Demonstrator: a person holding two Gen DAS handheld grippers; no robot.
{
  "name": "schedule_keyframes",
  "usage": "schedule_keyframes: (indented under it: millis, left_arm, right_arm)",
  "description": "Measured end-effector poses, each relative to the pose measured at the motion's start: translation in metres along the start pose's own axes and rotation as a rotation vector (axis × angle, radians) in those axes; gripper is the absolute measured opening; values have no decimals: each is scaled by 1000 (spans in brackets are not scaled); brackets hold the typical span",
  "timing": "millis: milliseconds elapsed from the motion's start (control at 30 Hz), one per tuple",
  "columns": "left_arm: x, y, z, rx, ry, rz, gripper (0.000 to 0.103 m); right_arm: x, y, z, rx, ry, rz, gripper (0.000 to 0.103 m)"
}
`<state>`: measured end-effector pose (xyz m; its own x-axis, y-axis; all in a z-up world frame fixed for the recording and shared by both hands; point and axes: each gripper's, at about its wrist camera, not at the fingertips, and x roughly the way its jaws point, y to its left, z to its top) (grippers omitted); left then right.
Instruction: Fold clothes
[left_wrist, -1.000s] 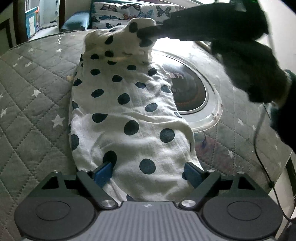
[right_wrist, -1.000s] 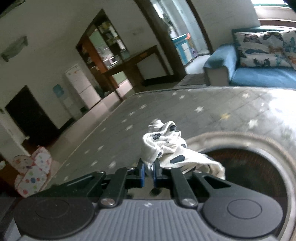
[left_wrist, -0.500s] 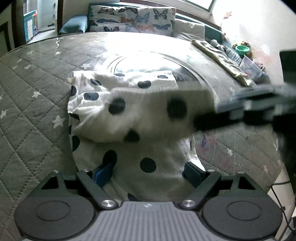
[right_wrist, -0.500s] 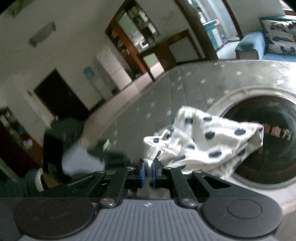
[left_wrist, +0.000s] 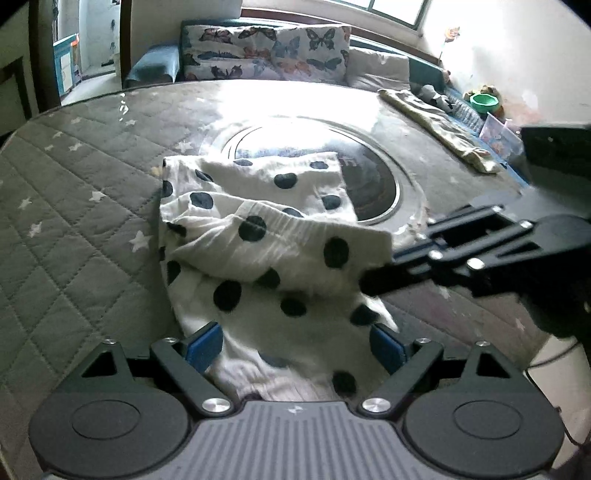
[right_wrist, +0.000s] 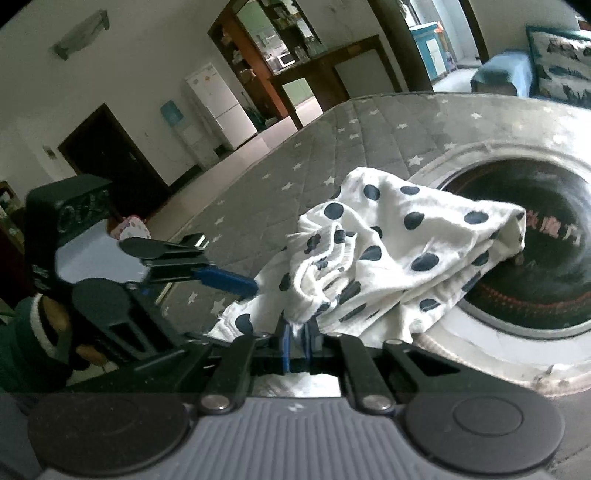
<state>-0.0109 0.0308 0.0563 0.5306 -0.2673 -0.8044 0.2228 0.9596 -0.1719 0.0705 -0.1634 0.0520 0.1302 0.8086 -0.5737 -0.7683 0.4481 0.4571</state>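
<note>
Polka-dot garment half folded on the quilted table cover.

The left gripper (left_wrist: 295, 341) stood spread wide over the garment's (left_wrist: 266, 258) near hem, its lowest edge hidden under the gripper body. The right gripper (right_wrist: 296, 341) pinched a bunched edge between pressed-together fingers, the fold's underside unseen. A second earlier that edge hung at the far end; it had since been carried over near, doubling the cloth beside the round glass inset (left_wrist: 373, 184).

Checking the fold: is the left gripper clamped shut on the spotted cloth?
No, the left gripper stands wide open, with the spotted cloth lying loose between its blue pads.
</note>
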Motion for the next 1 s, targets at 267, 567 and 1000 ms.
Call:
schedule_keyframes:
  millis: [267,567,1000]
  left_arm:
    - [-29,-8,-24,-13,-44,10,88]
    - [-10,-2,-32,-41,7,19,83]
    - [-14,-1,-40,-29,3,22,83]
  right_arm:
    - [-15,22,-5,-166,-21,-34,7]
    - [-11,52,-30,-467,117,-107,10]
    - [-30,29,18,-195,46,-39,40]
